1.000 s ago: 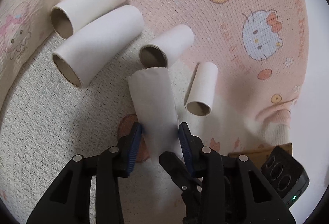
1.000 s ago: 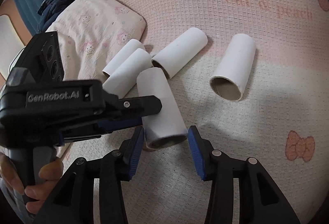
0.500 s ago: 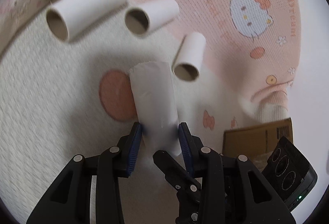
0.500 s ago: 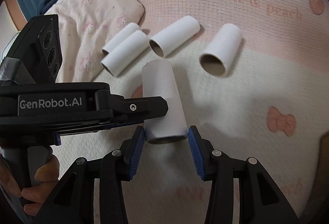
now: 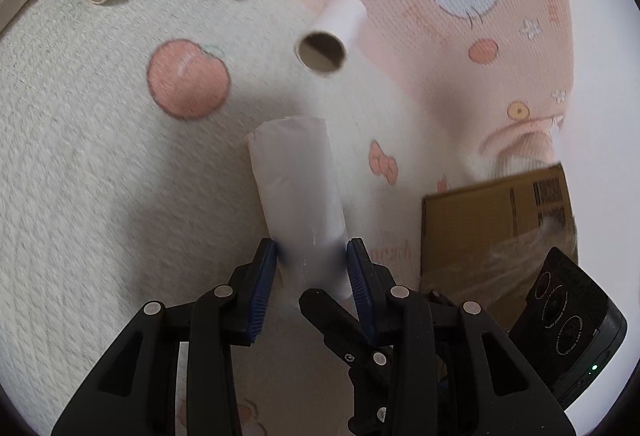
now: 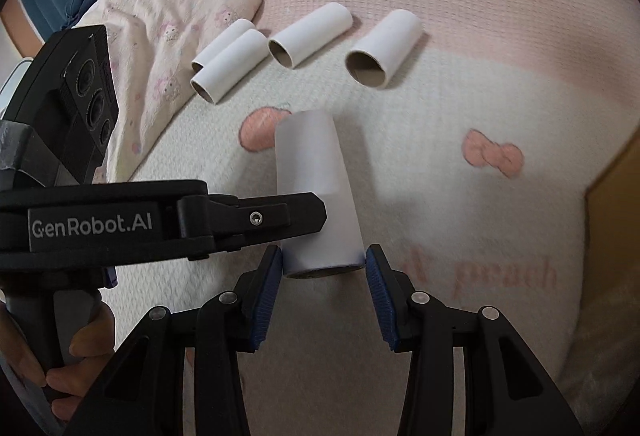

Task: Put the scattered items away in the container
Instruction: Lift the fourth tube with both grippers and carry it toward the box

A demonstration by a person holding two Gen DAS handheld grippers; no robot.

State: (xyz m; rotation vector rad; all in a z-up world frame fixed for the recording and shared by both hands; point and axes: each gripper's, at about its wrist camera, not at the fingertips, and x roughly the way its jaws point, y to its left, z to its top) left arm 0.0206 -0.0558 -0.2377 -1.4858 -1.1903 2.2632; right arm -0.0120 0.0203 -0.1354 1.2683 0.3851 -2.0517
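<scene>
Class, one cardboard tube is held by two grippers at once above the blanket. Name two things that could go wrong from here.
1. Both the left gripper and right gripper clamp the held tube; uneven pulling may crush or twist it.
2. The cardboard box sits off to the side; releasing early would probably drop the tube onto the blanket.

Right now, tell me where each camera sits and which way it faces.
Left wrist: on the left gripper, angled down at the blanket; its fingers clamp a tube; box to the right.
Right wrist: on the right gripper, facing steeply down; the same tube sits between its fingers; the left gripper and a hand show.
Shared: tube, four loose tubes, blanket.
</scene>
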